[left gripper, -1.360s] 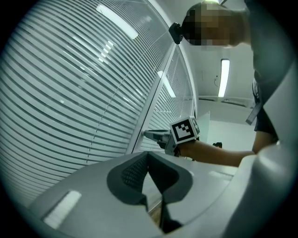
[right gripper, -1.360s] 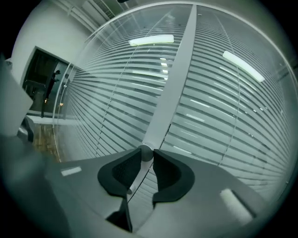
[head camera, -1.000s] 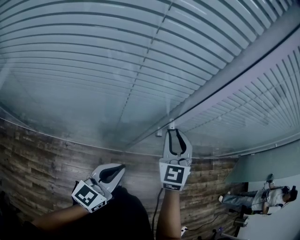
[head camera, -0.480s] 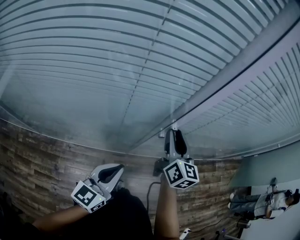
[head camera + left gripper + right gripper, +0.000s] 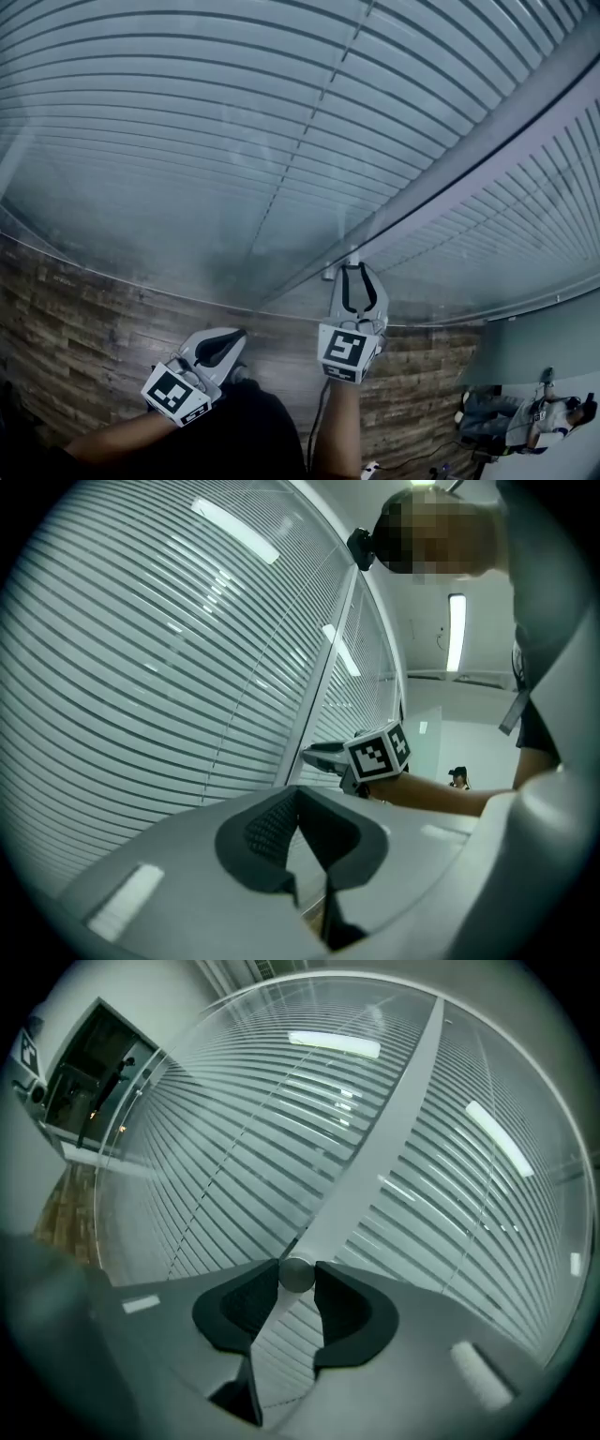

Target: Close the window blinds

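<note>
My right gripper [image 5: 354, 268] fingers have just been closing and now grip the round knob [image 5: 297, 1274] beside the blinds [image 5: 187, 141]; my left gripper [image 5: 242, 333] fingers are closed, empty.

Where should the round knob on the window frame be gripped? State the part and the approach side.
Grip the round knob by its curved sides, coming straight at its end face. It juts from the window frame as a short stub, so opposite sides probably suit twisting best. The right gripper sits that way, jaws just closing, knob between their tips.
</note>
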Demonstrator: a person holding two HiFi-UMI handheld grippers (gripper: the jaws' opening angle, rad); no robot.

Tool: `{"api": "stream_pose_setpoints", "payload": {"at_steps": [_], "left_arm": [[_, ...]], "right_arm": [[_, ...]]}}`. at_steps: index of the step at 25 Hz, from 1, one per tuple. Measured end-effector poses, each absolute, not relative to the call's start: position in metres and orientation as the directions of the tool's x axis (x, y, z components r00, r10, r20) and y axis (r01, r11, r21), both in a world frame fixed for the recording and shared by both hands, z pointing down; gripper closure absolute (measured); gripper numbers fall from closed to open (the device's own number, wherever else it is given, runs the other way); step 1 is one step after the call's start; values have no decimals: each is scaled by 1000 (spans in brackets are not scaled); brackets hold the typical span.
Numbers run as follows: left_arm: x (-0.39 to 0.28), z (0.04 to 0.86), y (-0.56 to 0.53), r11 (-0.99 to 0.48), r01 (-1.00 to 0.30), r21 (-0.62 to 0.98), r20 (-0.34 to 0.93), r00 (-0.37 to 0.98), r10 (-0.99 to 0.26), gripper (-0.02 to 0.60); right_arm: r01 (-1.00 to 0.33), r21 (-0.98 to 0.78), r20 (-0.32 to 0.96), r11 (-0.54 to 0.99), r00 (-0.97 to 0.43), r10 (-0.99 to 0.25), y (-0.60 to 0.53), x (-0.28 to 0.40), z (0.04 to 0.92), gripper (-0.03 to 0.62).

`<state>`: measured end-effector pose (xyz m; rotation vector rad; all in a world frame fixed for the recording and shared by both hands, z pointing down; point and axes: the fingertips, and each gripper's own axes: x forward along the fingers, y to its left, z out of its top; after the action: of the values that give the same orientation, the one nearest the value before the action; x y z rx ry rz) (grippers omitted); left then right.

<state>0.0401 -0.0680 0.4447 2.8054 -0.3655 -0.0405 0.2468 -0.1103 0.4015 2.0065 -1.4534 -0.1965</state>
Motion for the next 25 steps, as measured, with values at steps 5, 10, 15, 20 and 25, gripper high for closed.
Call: {"api": "stream_pose_setpoints", "payload": {"at_steps": [5, 10, 15, 20, 25], "left_arm": [[39, 439, -67, -924, -234, 302, 6, 970, -243, 583], [44, 441, -63, -929, -219, 299, 13, 974, -225, 583], [44, 444, -57, -937, -197, 287, 29, 980, -197, 583], [48, 446, -53, -933, -199, 300, 35, 980, -197, 583], [38, 449, -56, -921, -210, 328, 32, 977, -211, 583]], "right_arm": [[-684, 723, 237, -103, 385, -892, -111, 241, 398, 468], [-485, 874, 232, 19, 382, -895, -112, 238, 402, 468], [-430, 901, 229, 53, 369, -901, -113, 231, 405, 468], [-722, 685, 191, -98, 308, -932, -107, 238, 400, 464], [-954, 196, 99, -226, 248, -964, -90, 237, 394, 456]]}}
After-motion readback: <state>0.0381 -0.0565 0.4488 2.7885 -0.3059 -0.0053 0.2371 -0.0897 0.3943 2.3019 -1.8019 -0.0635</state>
